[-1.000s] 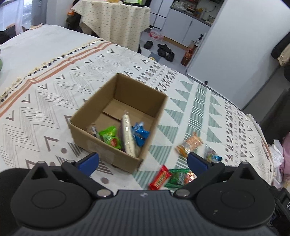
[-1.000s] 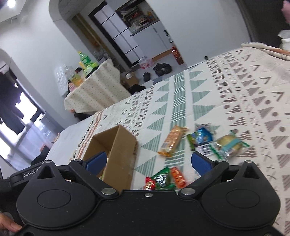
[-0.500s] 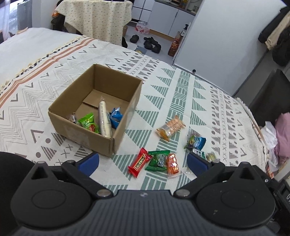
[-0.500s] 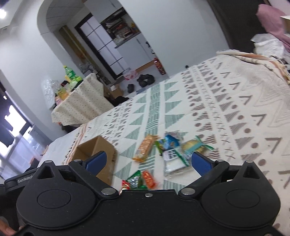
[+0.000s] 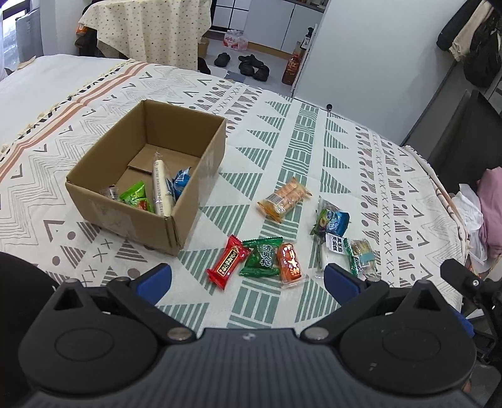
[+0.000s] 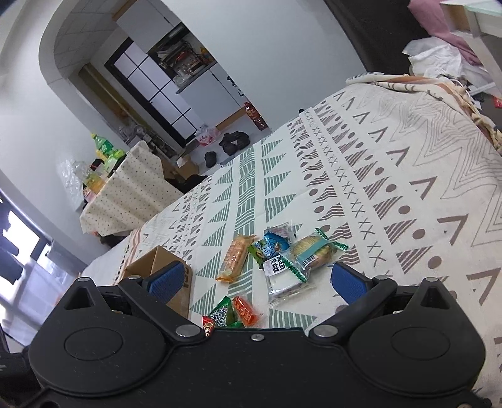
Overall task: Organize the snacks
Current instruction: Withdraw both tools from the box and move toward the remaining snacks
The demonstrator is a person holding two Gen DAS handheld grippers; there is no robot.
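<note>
An open cardboard box (image 5: 200, 175) stands on the patterned cloth and holds several snacks, among them a long white pack (image 5: 160, 188) and a green pack (image 5: 135, 196). Loose snacks lie to its right: a red pack (image 5: 228, 262), a green pack (image 5: 262, 257), an orange pack (image 5: 290, 262), an orange biscuit pack (image 5: 284, 199), a blue pack (image 5: 332, 221) and a cake pack (image 5: 362, 255). My left gripper (image 5: 248, 279) is open and empty above the near snacks. My right gripper (image 6: 255, 281) is open and empty, with the cake pack (image 6: 313, 252) and box (image 6: 157, 260) ahead.
The patterned cloth (image 5: 313, 141) covers a bed-like surface. A second table with a dotted cloth (image 5: 147, 28) stands behind. Shoes and a bottle (image 5: 291, 67) are on the floor. Clothes (image 5: 489, 201) lie past the right edge.
My left gripper has pulled back and to the right from the box, so the loose snacks now lie ahead of it. My right gripper has swung right toward the blue and cake packs.
</note>
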